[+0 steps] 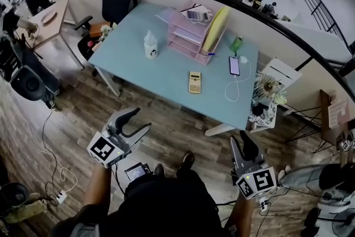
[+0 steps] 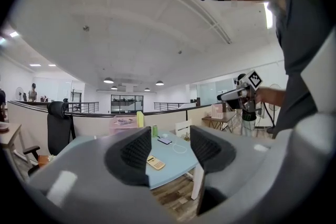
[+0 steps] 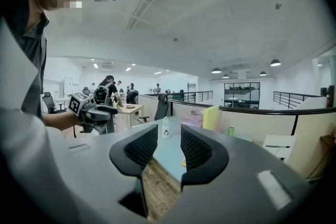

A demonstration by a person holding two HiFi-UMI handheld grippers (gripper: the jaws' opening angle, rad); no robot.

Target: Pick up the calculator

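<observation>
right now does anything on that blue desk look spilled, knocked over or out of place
Nothing looks spilled or damaged. The calculator lies flat near the desk's front edge, the white bottle stands upright, and the phone lies flat with its cable looped loosely. Only the yellow folder leans tilted against the pink tray stack.

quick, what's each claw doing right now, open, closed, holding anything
left claw: open, holding nothing
right claw: closed or very nearly, holding nothing
</observation>
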